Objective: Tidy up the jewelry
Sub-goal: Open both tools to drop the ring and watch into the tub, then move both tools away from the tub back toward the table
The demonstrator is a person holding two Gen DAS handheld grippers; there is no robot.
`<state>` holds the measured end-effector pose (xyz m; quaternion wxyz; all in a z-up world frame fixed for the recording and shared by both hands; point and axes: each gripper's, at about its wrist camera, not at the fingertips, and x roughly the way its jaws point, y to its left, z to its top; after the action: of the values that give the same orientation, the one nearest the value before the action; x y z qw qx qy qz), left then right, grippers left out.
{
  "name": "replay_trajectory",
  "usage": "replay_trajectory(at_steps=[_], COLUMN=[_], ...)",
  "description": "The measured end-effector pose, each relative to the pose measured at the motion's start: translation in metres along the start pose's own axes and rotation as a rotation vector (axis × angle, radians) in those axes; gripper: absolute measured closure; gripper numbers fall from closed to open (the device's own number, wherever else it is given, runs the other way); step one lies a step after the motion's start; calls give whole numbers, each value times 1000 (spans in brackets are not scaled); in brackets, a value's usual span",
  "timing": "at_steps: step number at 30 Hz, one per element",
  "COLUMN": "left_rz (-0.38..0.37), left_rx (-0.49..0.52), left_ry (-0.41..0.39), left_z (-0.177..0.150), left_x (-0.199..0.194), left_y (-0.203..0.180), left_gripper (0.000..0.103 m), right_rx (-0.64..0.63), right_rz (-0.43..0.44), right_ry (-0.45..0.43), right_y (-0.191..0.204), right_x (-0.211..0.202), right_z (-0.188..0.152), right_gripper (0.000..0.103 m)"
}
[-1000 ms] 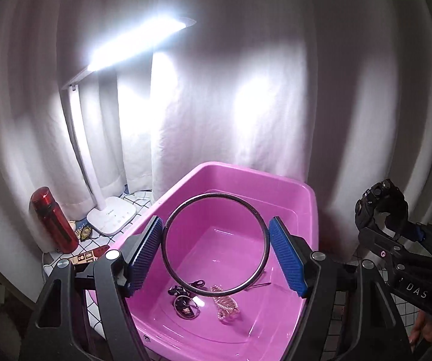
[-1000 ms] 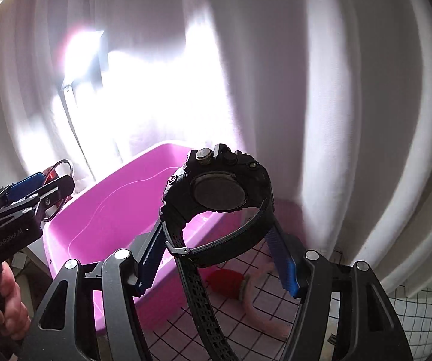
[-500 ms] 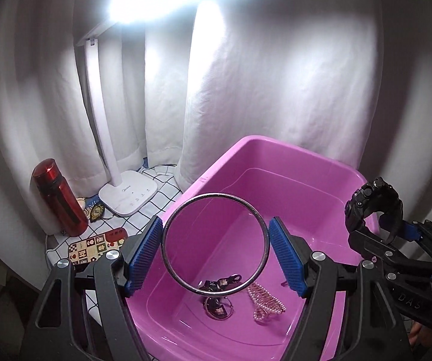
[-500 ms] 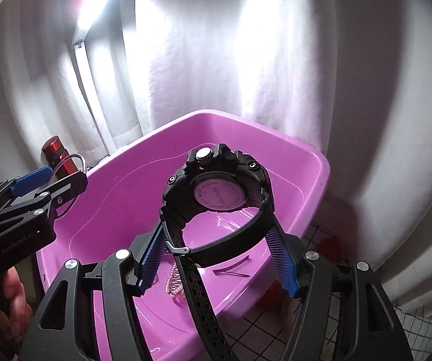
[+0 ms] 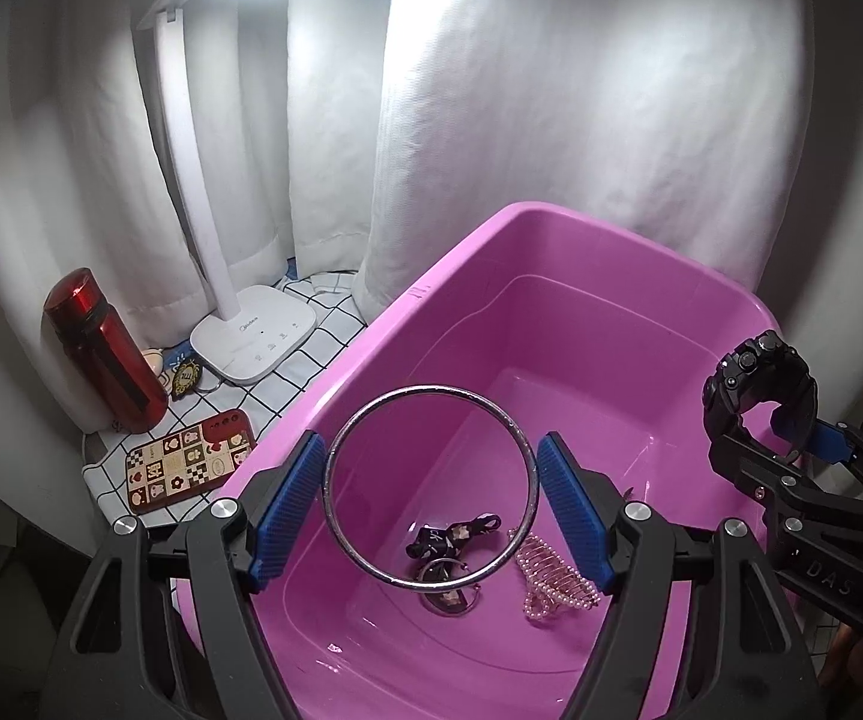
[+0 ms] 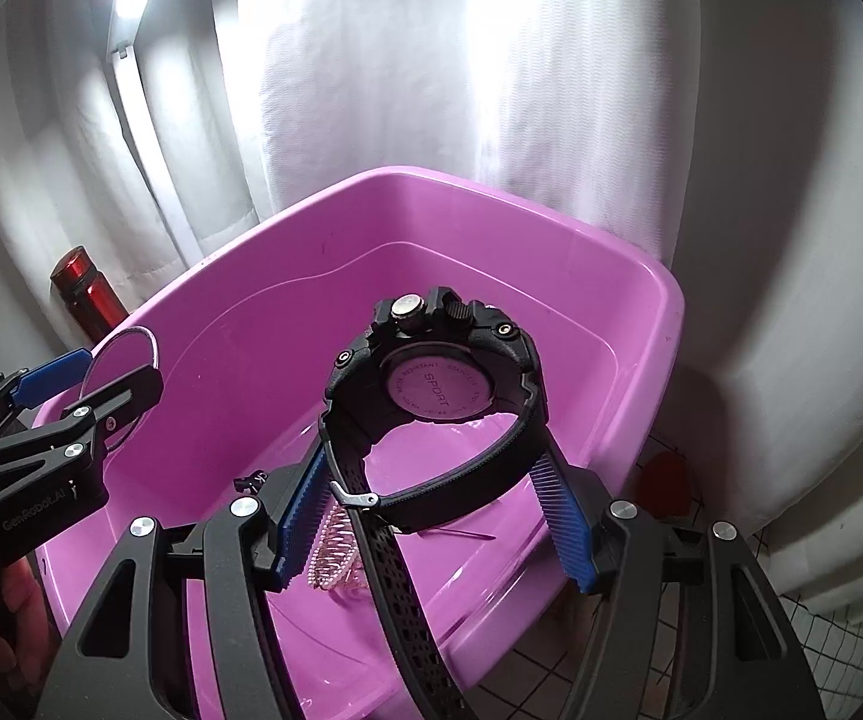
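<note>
Both claws have swung in over the pink tub (image 5: 641, 252), ready for dropping. Left claw (image 5: 430, 483) clamps the bangle (image 5: 341, 516) (2 blue pads squeezing its rim); right claw (image 6: 431, 516) grips the watch (image 6: 437, 372).

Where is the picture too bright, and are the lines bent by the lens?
Left wrist view: the lamp head burns out to white at the top, with glare on the curtain; the tub rim bows. Right wrist view: two white glare patches on the curtain; the watch is sharp, its back reading SPORT; corners go dark.
</note>
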<state>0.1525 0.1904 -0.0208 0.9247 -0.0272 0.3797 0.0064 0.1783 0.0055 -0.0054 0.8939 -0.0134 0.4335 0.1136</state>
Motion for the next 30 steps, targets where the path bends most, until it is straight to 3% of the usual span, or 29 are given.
replay_trajectory(at_steps=[7,11,13,16,18,30], left_rz=[-6,5,15,24,33,58], left_rx=[4,-6,-12,-20,-16,-27], left_ry=[25,29,25,43,43,40], left_z=[0,1,1,1,1,-2], left_x=[6,5,3,5,4,-3], left_y=[2,4,7,10,11,14], left_gripper=[31,12,9,7,7,7], right_rx=[2,-6,-19,-27,-32,-11], right_rz=[-14,-24,-34,-39,-61,-61], right_ry=[21,36,45,41,19,-25], right_y=[3,4,5,7,8,3], right_x=[5,8,8,6,0,-19], right_z=[5,6,5,5,5,5], right_gripper=[40,39,38,36,28,27])
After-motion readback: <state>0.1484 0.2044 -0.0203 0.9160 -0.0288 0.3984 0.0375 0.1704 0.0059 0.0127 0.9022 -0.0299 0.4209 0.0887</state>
